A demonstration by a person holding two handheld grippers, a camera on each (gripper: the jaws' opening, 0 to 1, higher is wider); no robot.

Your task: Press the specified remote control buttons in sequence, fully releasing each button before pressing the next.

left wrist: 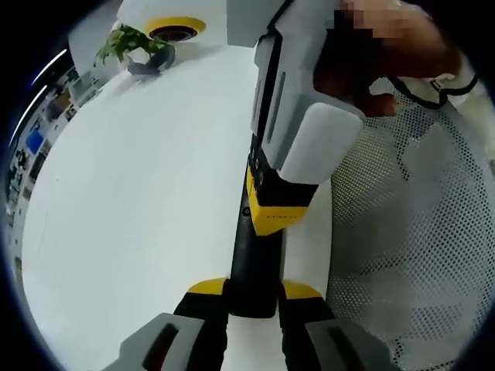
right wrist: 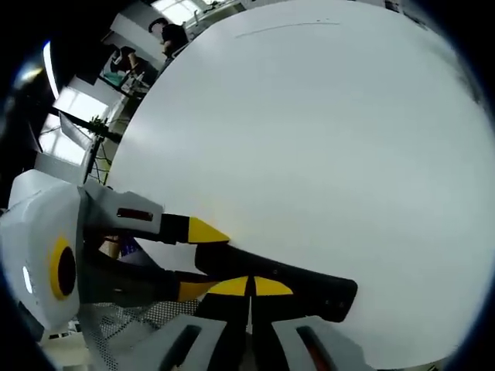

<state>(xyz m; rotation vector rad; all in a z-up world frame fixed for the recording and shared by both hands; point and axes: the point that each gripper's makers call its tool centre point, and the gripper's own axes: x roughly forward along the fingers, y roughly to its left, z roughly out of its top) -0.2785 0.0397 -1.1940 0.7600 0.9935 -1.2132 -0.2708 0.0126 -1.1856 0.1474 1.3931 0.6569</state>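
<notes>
A black remote control point(left wrist: 253, 259) lies lengthwise between the yellow-tipped jaws of my left gripper point(left wrist: 254, 291), which is shut on its near end above the white table point(left wrist: 139, 201). My right gripper point(left wrist: 268, 219) comes down from the upper right, held by a hand, and its yellow tips rest on the remote's top face. In the right gripper view the remote point(right wrist: 309, 286) runs left to right. My right gripper point(right wrist: 250, 287) has its jaws closed together, tips against the remote. The left gripper point(right wrist: 204, 260) clamps the remote's left end.
A small potted plant point(left wrist: 133, 45) and a yellow tape roll point(left wrist: 175, 28) stand at the table's far edge. A white mesh chair point(left wrist: 418, 232) sits just off the table's right edge. Stands and a person point(right wrist: 172, 35) show beyond the table point(right wrist: 325, 139).
</notes>
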